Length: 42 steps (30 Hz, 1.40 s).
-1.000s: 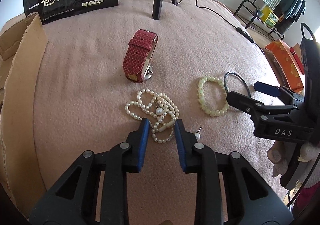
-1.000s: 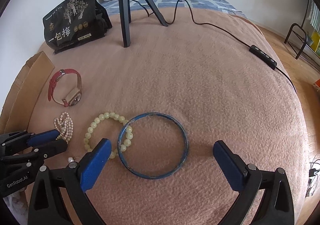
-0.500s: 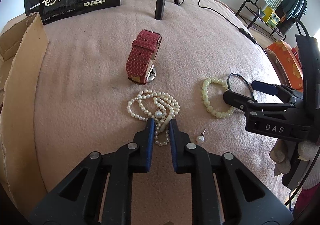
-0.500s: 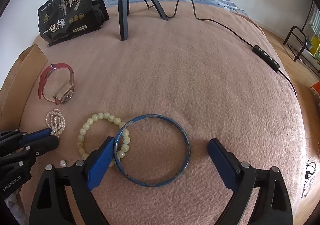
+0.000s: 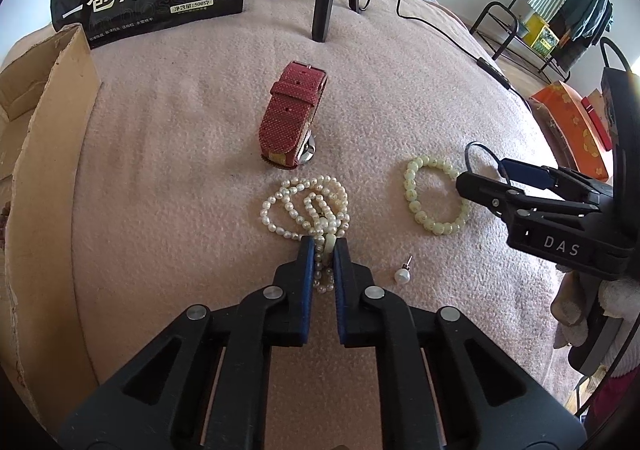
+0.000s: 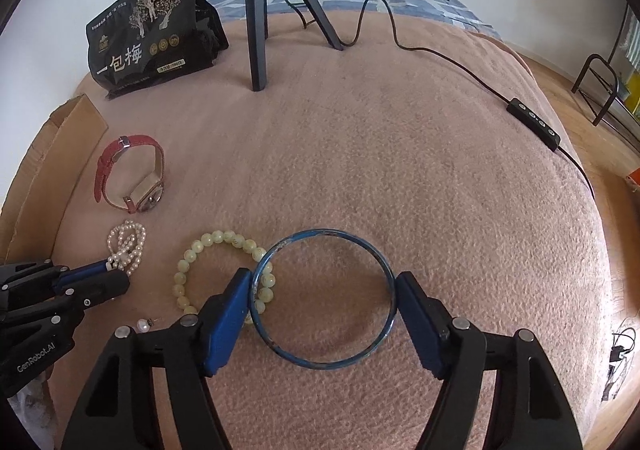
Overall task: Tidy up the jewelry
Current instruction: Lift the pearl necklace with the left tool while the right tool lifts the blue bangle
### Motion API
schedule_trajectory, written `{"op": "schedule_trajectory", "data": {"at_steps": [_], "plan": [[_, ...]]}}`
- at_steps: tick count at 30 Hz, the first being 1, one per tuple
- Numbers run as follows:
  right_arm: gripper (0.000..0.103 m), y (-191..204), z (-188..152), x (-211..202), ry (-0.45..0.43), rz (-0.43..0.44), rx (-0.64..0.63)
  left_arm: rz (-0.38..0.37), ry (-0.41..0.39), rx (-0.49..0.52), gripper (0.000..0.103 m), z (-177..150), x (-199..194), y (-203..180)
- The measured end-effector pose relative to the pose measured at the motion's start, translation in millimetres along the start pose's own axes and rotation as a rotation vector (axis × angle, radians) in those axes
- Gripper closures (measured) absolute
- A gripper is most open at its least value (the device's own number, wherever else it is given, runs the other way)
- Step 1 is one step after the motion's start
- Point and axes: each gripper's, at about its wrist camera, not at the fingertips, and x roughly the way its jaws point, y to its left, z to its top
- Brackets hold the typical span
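Pearl necklace (image 5: 310, 205): heaped on the pink blanket (image 5: 180, 177) just below the red watch (image 5: 292, 121), its near strands pinched in the fully closed left claw (image 5: 323, 250). Blue bangle (image 6: 324, 298): flat on the blanket, overlapping the green bead bracelet (image 6: 208, 270); the right claw (image 6: 322, 290) has just been closing, and its pads now touch the bangle's outer rim on both sides. Pearl earring (image 5: 402, 274): loose beside the left claw.

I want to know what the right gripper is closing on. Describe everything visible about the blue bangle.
The blue bangle is a thin rigid ring, apparently metal, its blue finish chipped and scuffed. It lies flat on the pink blanket, its left edge overlapping the pale green bead bracelet. The right gripper straddles it; its jaws have just been closing and now meet the rim on both sides.
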Motion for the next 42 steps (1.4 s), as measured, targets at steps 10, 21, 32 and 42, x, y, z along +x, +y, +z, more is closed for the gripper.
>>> {"op": "schedule_trajectory", "data": {"at_steps": [10, 21, 32, 42], "plan": [[0.029, 4.5, -0.5, -27.9, -0.041, -0.013, -0.013, -0.01, -0.032, 0.028, 0.098, -7.4, -28.5, -3.4], [0.029, 12.0, -3.2, -72.7, -0.102, -0.022, -0.011, -0.054, -0.151, 0.007, 0.098, 1.6, -90.0, -1.4], [0.029, 31.4, -12.7, -112.1, -0.146, -0.023, -0.033, -0.102, -0.243, 0.009, 0.098, 3.8, -141.2, -1.8], [0.029, 48.9, -22.4, -146.2, -0.185, 0.009, -0.044, -0.126, -0.331, 0.022, 0.098, 9.4, -191.9, 5.8]]}}
